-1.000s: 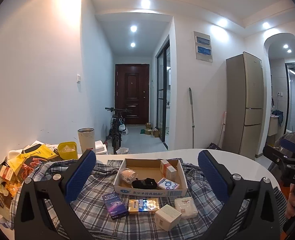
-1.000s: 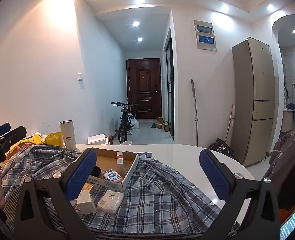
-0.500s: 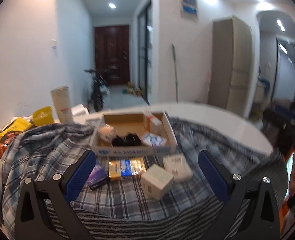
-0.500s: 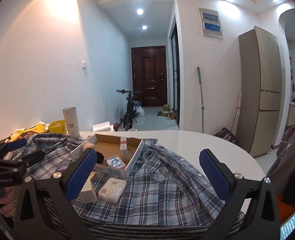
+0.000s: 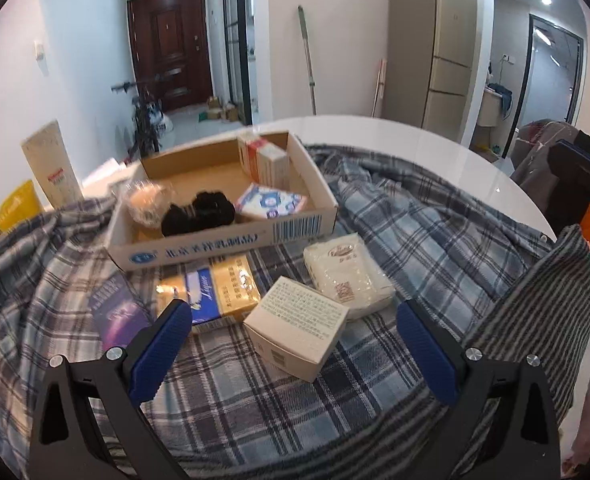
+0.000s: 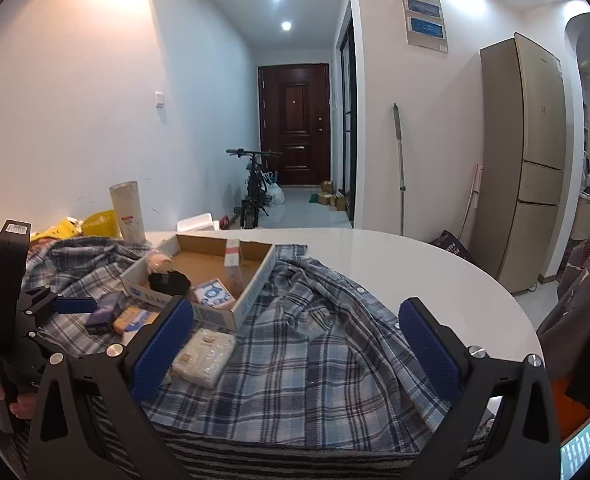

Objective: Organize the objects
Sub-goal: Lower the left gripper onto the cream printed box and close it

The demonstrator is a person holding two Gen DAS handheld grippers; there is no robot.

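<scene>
Left tool point(image 5: 295, 336): jaws spread wide and empty, hovering over the plaid shirt point(image 5: 415, 248) on the white bench point(image 5: 435, 148), with a white carton point(image 5: 299, 326) between its fingertips, a white soft packet point(image 5: 347, 276) just beyond, and a gold-and-blue box point(image 5: 215, 288) and a purple box point(image 5: 117, 308) at its left finger. Ahead of it: a cardboard tray point(image 5: 223, 240) holding a black bundle point(image 5: 199, 214), a blue-and-white packet point(image 5: 271, 202) and upright small boxes point(image 5: 265, 160). Right tool point(image 6: 297, 334): jaws likewise wide and empty, over bare shirt, the tray and packet off its left finger.
</scene>
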